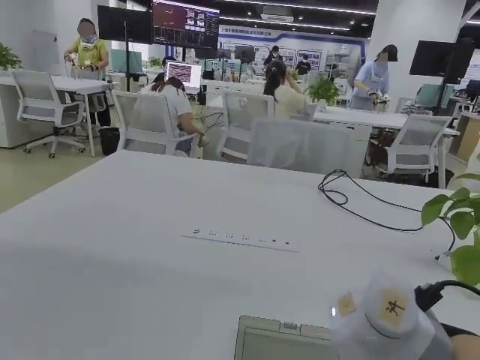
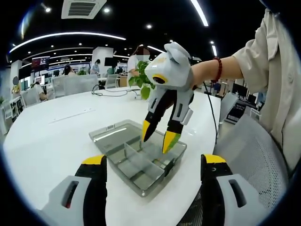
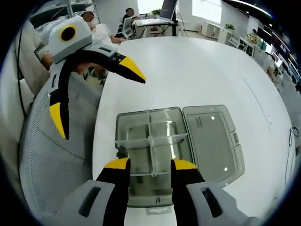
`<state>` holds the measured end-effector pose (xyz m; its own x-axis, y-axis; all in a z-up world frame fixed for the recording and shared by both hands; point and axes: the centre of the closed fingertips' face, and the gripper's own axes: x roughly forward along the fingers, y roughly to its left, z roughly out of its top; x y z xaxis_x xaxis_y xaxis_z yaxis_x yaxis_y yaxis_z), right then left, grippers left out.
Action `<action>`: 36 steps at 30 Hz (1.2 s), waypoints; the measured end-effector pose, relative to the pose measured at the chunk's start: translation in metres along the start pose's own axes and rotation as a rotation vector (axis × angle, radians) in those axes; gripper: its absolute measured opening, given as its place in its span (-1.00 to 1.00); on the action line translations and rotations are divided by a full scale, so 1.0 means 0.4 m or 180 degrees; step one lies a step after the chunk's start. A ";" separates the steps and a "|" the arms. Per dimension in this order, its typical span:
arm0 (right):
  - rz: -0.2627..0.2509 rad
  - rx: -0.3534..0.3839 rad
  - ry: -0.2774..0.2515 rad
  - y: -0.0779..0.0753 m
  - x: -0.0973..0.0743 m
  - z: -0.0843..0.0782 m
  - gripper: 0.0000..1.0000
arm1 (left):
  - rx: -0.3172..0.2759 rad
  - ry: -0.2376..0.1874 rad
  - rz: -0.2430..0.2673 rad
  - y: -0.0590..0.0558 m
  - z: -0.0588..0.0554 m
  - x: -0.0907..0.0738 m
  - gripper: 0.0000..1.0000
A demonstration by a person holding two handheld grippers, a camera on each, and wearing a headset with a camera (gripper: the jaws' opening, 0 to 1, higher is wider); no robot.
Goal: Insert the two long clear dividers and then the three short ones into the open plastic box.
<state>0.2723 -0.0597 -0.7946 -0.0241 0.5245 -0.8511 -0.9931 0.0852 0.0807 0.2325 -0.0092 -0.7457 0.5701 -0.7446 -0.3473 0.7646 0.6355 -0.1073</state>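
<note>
The clear plastic box lies open on the white table, its lid flat beside it. Clear dividers cross inside it, one long and at least one across. My right gripper hovers just over the box's near end, its yellow tips a small gap apart, and the long divider runs between them. In the left gripper view the right gripper points down into the box. My left gripper stands wide open short of the box and holds nothing. A gripper's white top sits beside the lid.
A potted plant and a black cable lie at the table's right. A socket strip is set in the tabletop. Chairs and other people sit at desks beyond the far edge.
</note>
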 end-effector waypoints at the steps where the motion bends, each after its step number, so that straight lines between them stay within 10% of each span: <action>1: -0.0012 0.0010 -0.0006 0.000 -0.008 -0.006 -0.27 | 0.0000 -0.0005 0.0004 0.000 0.001 0.000 0.66; 36: -0.0283 0.0320 0.0213 -0.016 -0.163 -0.302 -0.08 | 0.0034 0.0027 0.0036 0.001 -0.001 0.003 0.73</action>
<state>0.2662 -0.1967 -0.8025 0.0525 0.4537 -0.8896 -0.9752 0.2151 0.0522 0.2332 -0.0097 -0.7464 0.5762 -0.7355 -0.3564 0.7614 0.6416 -0.0932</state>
